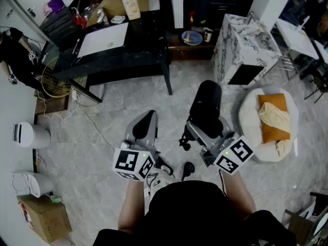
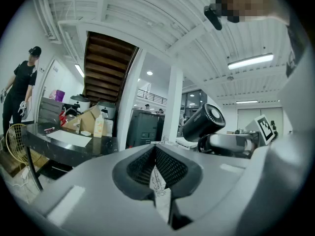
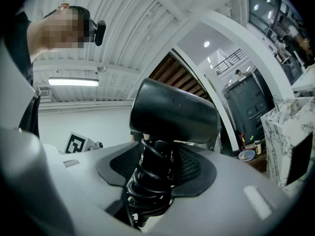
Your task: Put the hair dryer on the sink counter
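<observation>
Grasping the hair dryer (image 3: 172,114), barrel print unreadable, is the right claw (image 3: 156,168); left claw (image 2: 156,170) clenched empty.

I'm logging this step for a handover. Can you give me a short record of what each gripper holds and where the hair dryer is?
right gripper: closed on the hair dryer by its handle, with the cord coiled round it
left gripper: closed on a white tag
hair dryer pose: barrel above the jaws
status: held in the air, not set down
nearby: marble-patterned cabinet ahead to the right
</observation>
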A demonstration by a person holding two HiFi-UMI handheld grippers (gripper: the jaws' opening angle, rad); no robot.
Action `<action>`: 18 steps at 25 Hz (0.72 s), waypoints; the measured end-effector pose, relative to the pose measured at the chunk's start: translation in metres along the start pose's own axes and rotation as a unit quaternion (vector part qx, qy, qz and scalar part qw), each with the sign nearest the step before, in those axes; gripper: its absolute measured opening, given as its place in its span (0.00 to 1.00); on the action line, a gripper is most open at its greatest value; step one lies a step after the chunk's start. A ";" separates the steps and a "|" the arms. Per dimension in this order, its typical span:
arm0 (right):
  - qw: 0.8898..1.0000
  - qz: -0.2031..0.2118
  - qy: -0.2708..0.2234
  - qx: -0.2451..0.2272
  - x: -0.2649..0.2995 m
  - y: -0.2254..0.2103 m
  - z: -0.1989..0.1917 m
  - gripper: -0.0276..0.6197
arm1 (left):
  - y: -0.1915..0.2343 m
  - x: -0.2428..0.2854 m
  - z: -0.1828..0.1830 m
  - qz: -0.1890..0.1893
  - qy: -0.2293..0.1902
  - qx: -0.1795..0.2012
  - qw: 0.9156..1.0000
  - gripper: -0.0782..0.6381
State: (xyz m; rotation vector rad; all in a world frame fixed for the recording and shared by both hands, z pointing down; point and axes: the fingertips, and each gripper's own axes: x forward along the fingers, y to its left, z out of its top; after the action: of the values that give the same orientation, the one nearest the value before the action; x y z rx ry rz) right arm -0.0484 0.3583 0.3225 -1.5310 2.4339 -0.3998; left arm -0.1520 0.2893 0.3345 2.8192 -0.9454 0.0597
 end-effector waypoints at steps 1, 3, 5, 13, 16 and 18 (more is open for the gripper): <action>1.000 -0.002 0.003 -0.001 -0.003 0.003 0.001 0.38 | -0.003 -0.002 0.002 0.000 0.002 0.001 1.000 0.11; 1.000 -0.003 0.006 -0.004 -0.005 0.006 0.004 0.38 | -0.008 -0.004 0.006 0.000 0.004 0.002 1.000 0.11; 1.000 0.000 0.004 -0.006 -0.010 0.009 0.007 0.38 | -0.015 -0.006 0.006 -0.001 0.006 0.004 1.000 0.11; 1.000 0.025 -0.001 0.001 -0.064 0.006 0.009 0.38 | -0.075 -0.021 -0.009 0.012 0.010 0.015 1.000 0.11; 0.999 0.037 0.000 0.012 -0.064 0.005 0.009 0.38 | -0.078 -0.022 -0.012 0.018 0.012 0.014 1.000 0.11; 0.999 0.043 0.001 0.015 -0.063 0.003 0.009 0.38 | -0.079 -0.021 -0.015 0.020 0.013 0.011 1.000 0.11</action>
State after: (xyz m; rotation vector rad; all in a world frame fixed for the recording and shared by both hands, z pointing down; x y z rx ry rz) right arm -0.0213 0.4156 0.3166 -1.4080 2.4737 -0.4189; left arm -0.1212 0.3668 0.3357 2.8120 -1.0020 0.1127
